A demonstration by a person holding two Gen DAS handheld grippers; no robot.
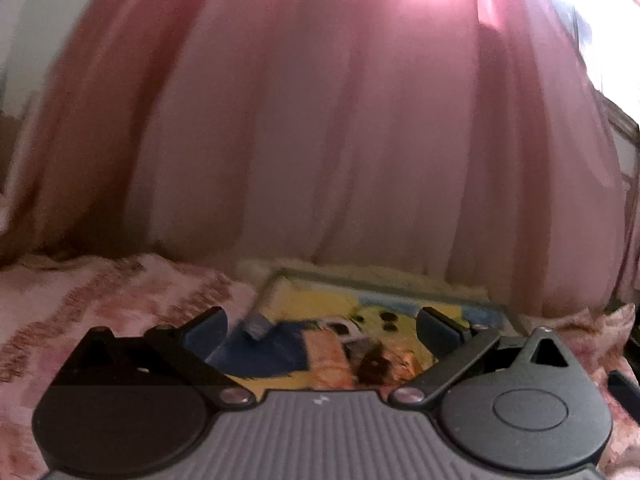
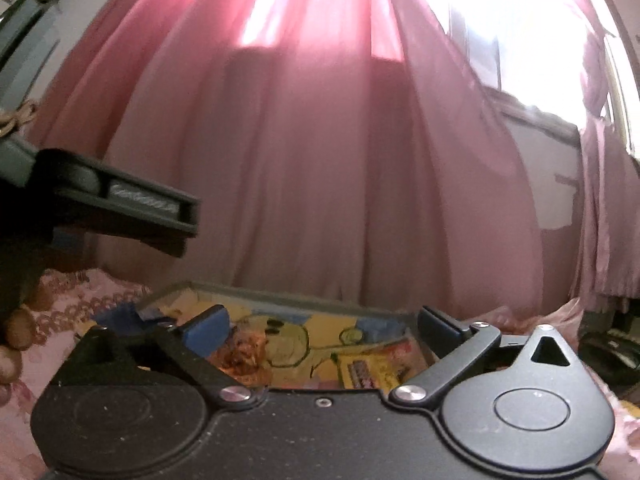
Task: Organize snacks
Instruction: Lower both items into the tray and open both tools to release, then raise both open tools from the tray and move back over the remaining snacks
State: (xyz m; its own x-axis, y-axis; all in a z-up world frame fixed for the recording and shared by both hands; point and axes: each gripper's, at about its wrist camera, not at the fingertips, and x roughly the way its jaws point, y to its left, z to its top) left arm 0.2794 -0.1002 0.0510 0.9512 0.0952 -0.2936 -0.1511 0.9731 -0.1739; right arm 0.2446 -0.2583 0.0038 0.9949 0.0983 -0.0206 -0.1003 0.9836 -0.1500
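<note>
snack packets (image 2: 372, 364) heaped in shallow tray (image 1: 380, 280) on bed (image 1: 100, 300), likely light, crinkly, slippery foil, best pinched at a flat sealed edge; left tongs (image 1: 320, 326) and right tongs (image 2: 324, 326) both wide, holding nothing.

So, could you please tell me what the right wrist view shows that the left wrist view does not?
Only the right wrist view shows the other tool's body at its left edge, fingers of a hand low at the left, and a bright window at the upper right. Only the left wrist view shows a blue packet between its open fingers. Both share the pink curtain, the patterned bedcover, the yellow cartoon tray, and an open, empty tool.
</note>
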